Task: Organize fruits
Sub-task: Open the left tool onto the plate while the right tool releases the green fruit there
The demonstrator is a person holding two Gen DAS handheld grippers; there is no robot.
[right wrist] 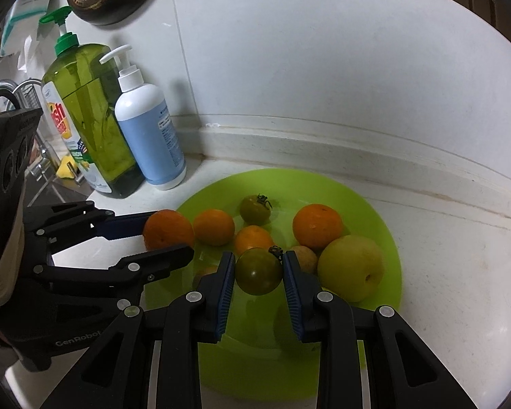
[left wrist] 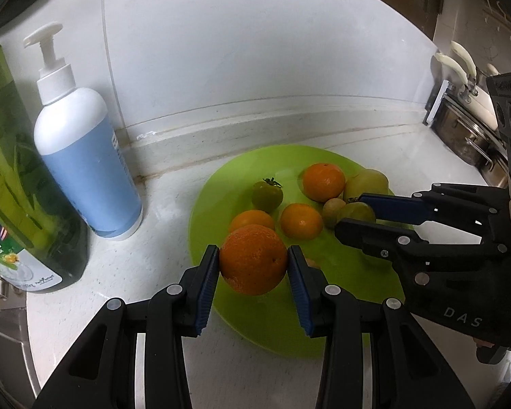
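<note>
Two fruits pinched at once over the green plate (left wrist: 201, 204), one per claw. Left claw (left wrist: 253, 260) clamped on an orange (left wrist: 253, 259), blue pads pressing its flanks at the widest girth, likely so the round skin cannot squirt out; held at the plate's near-left edge, seemingly lifted clear of it, though hard to tell for sure. Right claw (right wrist: 258, 270) clamped on a green tomato (right wrist: 259, 271), pads on opposite sides and stalk left free at the top, a grip that spares the soft skin; whether resting on the plate or just above it, cannot tell. Still lying on the plate: three more oranges (right wrist: 316, 226), a second green tomato (right wrist: 254, 209), a yellow-green apple (right wrist: 351, 267) and a small pale fruit (right wrist: 305, 259) tucked between apple and claw, touching or nearly so. Mixed kinds lying jumbled, so sorting probably far from finished. No second container visible, so destination unknown. Soap bottles (right wrist: 95, 119) standing against the wall on the table (right wrist: 443, 272), left of the plate and apart from it. Risks: claws working close together over one plate, and the apple just beside the right claw liable to get nudged.
</note>
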